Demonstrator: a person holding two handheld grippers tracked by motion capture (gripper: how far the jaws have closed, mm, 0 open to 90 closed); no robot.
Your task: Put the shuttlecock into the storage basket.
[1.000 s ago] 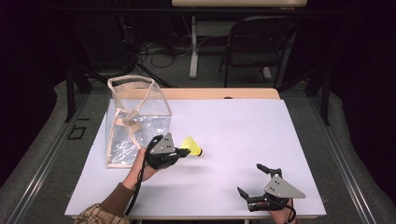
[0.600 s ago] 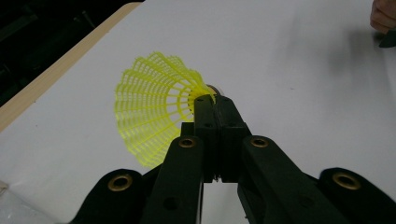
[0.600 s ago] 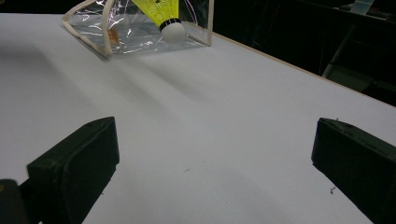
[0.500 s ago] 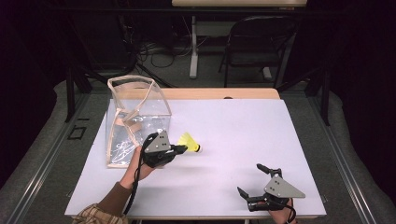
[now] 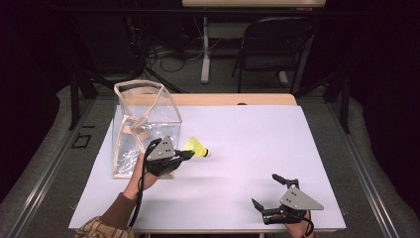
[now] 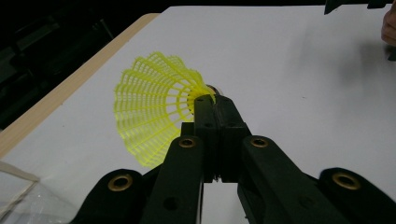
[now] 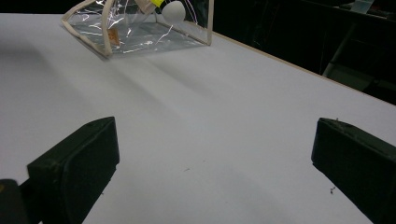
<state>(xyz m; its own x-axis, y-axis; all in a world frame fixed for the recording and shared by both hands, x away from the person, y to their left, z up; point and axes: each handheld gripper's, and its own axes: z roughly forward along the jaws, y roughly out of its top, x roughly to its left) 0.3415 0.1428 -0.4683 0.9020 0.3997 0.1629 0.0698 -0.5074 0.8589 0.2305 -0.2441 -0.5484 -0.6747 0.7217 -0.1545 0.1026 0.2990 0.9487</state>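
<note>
The yellow shuttlecock (image 6: 156, 109) is clamped at its neck by the left tongs (image 5: 187, 154), beside the clear pouch (image 5: 143, 124) near the desk's (image 5: 257, 134) left edge. The right tongs (image 5: 272, 191) are held apart at the near right corner.

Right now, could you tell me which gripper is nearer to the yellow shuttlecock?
Left. The left gripper is shut on the shuttlecock; the right gripper sits open, far off at the table's near corner.

A white table (image 5: 257, 148) with a pale wooden far edge carries the things. A clear plastic pouch (image 5: 141, 126) with beige trim stands on its left part.
</note>
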